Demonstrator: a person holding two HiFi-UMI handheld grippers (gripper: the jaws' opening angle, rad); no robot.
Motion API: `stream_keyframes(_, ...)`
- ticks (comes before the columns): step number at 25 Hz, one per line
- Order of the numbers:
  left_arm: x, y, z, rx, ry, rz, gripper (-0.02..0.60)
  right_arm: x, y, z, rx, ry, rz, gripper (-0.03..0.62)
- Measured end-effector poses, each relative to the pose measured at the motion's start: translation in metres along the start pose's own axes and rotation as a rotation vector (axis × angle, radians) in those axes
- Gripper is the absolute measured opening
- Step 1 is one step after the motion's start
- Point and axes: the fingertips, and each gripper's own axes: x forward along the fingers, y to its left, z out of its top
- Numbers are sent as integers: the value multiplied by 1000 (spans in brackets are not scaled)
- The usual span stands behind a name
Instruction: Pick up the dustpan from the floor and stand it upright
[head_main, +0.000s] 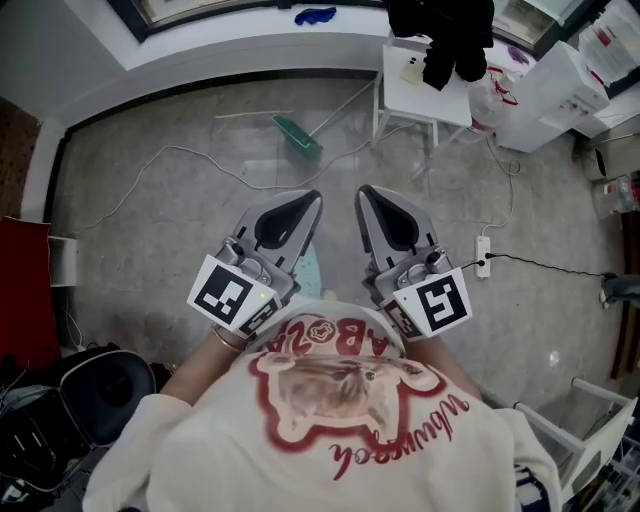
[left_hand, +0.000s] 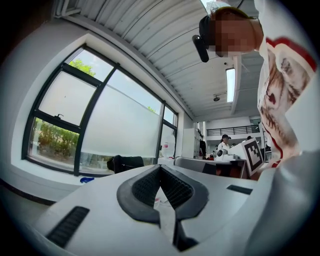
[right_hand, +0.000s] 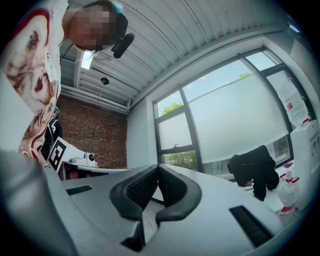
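The green dustpan (head_main: 298, 138) lies on the grey floor at the far middle, its long thin handle (head_main: 340, 108) running off to the upper right. Both grippers are held level in front of my chest, well short of it. My left gripper (head_main: 312, 201) is shut with nothing between its jaws, and its own view shows the tips meeting (left_hand: 160, 168) against the windows. My right gripper (head_main: 366, 193) is shut and empty too, pads closed together (right_hand: 156, 168). A pale green patch (head_main: 309, 272) shows on the floor between the grippers, mostly hidden.
A small white table (head_main: 398, 92) with a black cloth (head_main: 446, 40) stands just right of the dustpan. A white cable (head_main: 170, 152) trails across the floor and a power strip (head_main: 483, 257) lies at the right. A black chair (head_main: 105, 392) is at the lower left and a white cabinet (head_main: 548, 95) at the upper right.
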Motion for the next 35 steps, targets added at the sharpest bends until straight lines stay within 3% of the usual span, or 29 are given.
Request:
stream_keyframes(4, 20, 13, -2, 33, 2, -57, 3, 21, -8, 4, -10, -15, -6, 14)
stream_keyframes(8, 50, 56, -4, 13, -6, -70, 3, 56, -35, -8, -18, -9, -16, 14)
stream_keyframes(16, 119, 192, 12, 14, -17, -69, 3, 177, -105, -30, -48, 20, -53, 14)
stream_keyframes(24, 189, 333, 30, -51, -2, -45, 3, 314, -177, -26, -55, 48, -101, 14)
stream_keyframes(35, 263, 452, 26, -80, 29, -53, 3, 423, -252, -64, 7, 105, -153, 14)
